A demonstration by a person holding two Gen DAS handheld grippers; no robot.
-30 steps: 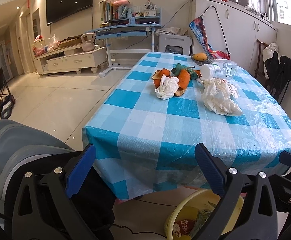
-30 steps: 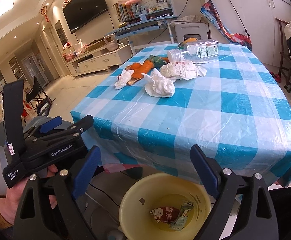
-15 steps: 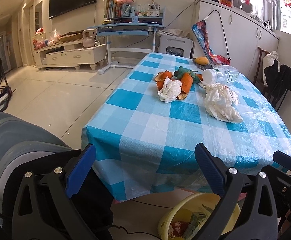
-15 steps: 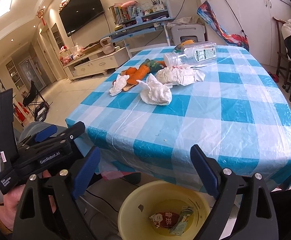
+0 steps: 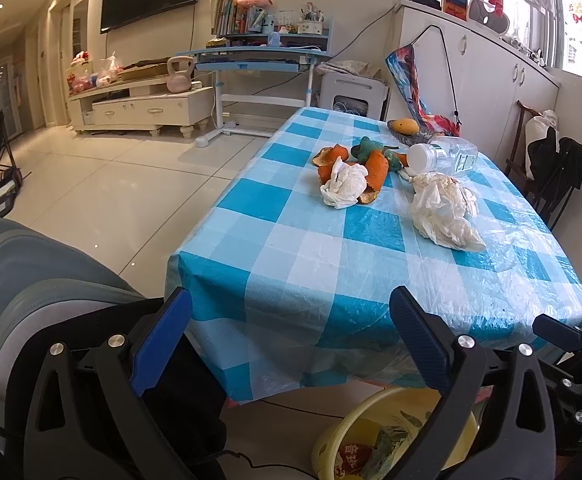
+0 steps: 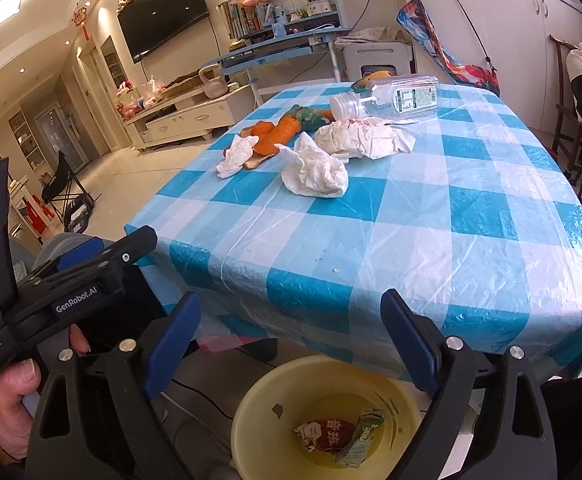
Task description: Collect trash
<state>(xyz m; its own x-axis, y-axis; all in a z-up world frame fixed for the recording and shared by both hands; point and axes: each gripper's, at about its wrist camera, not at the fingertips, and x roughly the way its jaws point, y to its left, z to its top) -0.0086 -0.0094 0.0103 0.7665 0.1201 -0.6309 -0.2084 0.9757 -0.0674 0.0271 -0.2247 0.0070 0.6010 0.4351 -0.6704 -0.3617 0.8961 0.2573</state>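
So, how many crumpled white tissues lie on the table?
3: small tissue against the orange peels, middle tissue nearest the table edge, large tissue beside the bottle. More may be hidden.

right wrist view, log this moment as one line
left gripper: open, empty | right gripper: open, above yellow bin | tissues, peels, bottle: on table

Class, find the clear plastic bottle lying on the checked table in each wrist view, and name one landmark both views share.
Left wrist view: the plastic bottle lies on its side, right of centre in the upper half, white cap pointing left.
Right wrist view: the bottle lies at the table's far end, upper centre-right, cap also left.
Shared landmark: the yellow bin on the floor below the table's near edge.
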